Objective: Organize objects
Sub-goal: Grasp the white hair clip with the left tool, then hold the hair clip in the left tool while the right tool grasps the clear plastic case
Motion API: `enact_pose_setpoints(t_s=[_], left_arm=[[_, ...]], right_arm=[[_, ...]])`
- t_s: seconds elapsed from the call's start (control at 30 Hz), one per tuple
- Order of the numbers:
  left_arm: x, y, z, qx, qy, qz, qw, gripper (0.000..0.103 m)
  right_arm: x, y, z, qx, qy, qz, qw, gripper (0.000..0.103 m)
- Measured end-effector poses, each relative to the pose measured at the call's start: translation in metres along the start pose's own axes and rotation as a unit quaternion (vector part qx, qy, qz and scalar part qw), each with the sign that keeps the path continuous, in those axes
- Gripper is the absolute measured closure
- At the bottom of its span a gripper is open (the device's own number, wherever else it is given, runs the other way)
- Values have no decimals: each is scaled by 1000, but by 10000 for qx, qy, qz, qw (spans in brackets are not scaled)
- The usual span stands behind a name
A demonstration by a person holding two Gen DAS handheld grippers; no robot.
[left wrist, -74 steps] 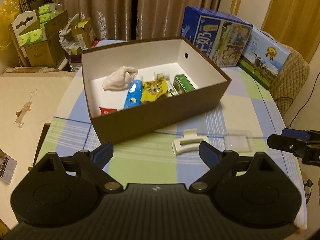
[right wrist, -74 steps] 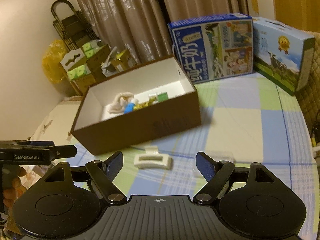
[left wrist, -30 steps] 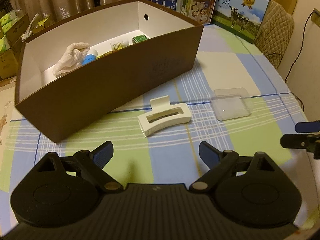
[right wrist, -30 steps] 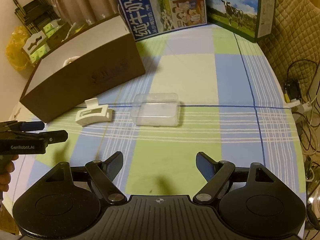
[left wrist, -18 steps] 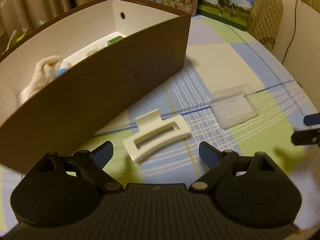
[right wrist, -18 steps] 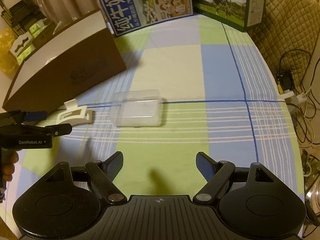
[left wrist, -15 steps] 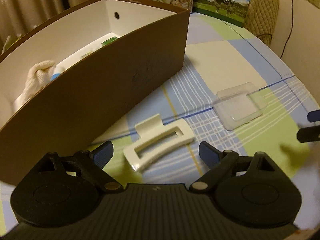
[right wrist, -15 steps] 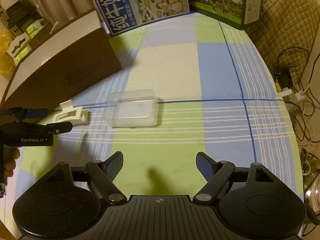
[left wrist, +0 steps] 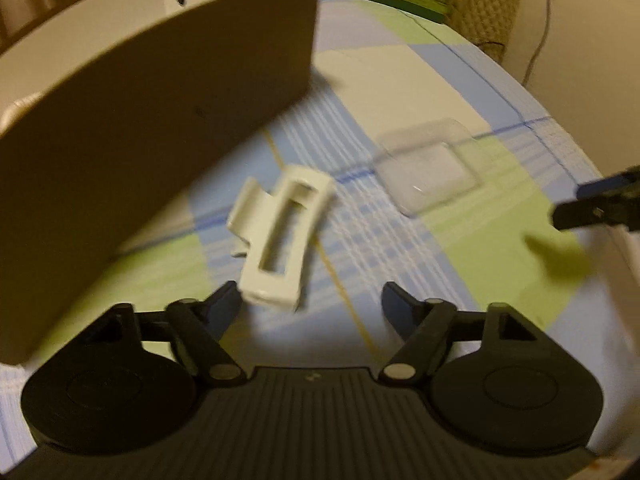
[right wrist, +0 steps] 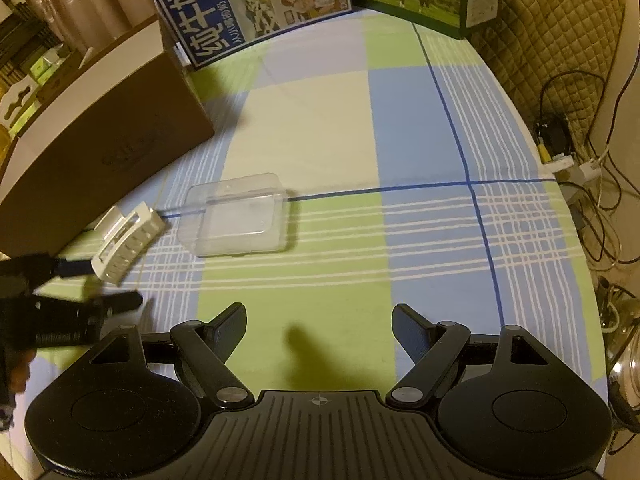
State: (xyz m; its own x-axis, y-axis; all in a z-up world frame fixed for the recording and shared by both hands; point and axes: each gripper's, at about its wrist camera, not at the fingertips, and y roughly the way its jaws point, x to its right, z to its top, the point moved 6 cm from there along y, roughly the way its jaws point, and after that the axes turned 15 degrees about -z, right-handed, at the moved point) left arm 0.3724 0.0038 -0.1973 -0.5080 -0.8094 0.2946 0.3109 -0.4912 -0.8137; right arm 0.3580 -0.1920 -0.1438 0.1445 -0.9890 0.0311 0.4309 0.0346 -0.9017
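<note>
A: Left wrist view: my left gripper (left wrist: 310,303) is spread wide and empty, its left finger touching the white hair clip (left wrist: 280,238) on the worktop (right wrist: 340,280) beside the brown box (left wrist: 152,92). I'd centre before squeezing.

B: My right gripper (right wrist: 319,330) hovers released, low, short of the clear plastic case (right wrist: 236,216).

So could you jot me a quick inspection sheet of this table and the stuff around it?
Surface: checked tablecloth.
Job's things: white hair claw clip; clear plastic tray; brown box.
Clutter: milk cartons at the far edge.
Grippers: left hand-held gripper open, one finger at the clip; right hand-held gripper open, empty.
Cables: tangle off the right edge.
Surroundings: quilted chair, curtains.
</note>
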Motion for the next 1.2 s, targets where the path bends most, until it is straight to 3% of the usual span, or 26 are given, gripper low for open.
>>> enact_pose_setpoints(t_s=[0.23, 0.5, 0.63, 0.67, 0.77, 1.03, 1.2], left_arm=[[-10, -8, 18, 227, -115, 324, 9992, 32], [-9, 13, 45, 107, 186, 502, 9985, 35], [-9, 20, 47, 64, 172, 481, 9987, 58], [-10, 20, 47, 60, 164, 490, 9986, 64], [-12, 16, 44, 117, 128, 498, 9986, 68], [-33, -9, 19, 231, -471, 823, 9952, 68], [-48, -29, -1, 262, -836, 1042, 9907, 68]], right_arm=[[8, 2, 0, -5, 26, -87, 10000, 26], [10, 2, -1, 46, -37, -107, 9999, 26], [5, 3, 0, 124, -179, -95, 9997, 26], [3, 4, 0, 136, -235, -49, 9996, 26], [-7, 6, 1, 263, -499, 57, 9984, 26], [-41, 13, 28, 940, -1420, 568, 9838, 26], [-58, 26, 57, 1025, -1452, 1033, 9786, 26]])
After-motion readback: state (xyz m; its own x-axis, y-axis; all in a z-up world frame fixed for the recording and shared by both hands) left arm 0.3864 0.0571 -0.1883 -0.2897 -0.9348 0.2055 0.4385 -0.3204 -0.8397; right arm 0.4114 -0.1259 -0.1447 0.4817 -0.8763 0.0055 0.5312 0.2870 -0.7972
